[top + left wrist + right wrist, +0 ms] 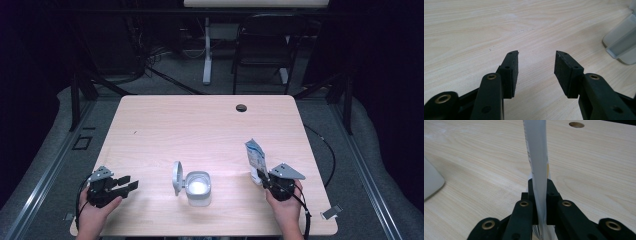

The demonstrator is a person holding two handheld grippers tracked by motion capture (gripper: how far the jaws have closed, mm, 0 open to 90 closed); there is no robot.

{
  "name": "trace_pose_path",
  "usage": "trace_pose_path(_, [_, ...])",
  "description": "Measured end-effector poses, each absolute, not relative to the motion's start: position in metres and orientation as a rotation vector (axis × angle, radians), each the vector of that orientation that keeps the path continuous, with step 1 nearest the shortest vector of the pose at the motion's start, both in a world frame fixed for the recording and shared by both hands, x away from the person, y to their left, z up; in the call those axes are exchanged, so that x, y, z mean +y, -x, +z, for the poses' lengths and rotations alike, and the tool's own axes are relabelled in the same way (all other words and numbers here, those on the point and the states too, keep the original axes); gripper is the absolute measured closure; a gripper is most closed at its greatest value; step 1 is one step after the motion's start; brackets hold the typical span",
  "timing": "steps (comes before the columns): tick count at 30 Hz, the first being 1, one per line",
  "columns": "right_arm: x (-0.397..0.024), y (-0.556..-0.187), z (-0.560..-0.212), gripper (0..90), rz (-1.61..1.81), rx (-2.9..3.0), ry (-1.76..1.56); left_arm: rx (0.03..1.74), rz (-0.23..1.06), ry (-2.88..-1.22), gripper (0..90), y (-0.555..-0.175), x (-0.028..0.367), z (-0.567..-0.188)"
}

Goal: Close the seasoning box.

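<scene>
The right gripper [263, 179] is clamped on a flat blue-and-white paper packet [255, 154], which stands upright above the pale wooden table [200, 125]. The left gripper [129, 185] rests with jaws apart, holding nothing. Between them sits an open white plastic container [198, 187], lid raised

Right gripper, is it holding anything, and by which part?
Yes: the right gripper pinches a thin white packet near its lower end, the rest standing up above the jaws.
</scene>
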State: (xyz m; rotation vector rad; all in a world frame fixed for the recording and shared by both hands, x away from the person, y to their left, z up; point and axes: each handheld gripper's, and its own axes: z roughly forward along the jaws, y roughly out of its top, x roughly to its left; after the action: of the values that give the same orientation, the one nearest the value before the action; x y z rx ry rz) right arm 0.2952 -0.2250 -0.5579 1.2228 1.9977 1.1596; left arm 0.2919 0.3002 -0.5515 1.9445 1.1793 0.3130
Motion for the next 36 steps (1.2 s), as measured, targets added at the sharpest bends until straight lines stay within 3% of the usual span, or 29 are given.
trace_pose_path(21, [-0.236, -0.285, -0.561, 68.8, 1.132, 2.020, -1.185, 1.165, 0.311, -1.948, 54.5, -0.292, 0.298, -0.548])
trace_pose_path(36, [-0.236, -0.278, -0.559, 47.5, 1.128, 1.988, -1.201, 1.156, 0.311, -1.942, 54.4, -0.293, 0.295, -0.548])
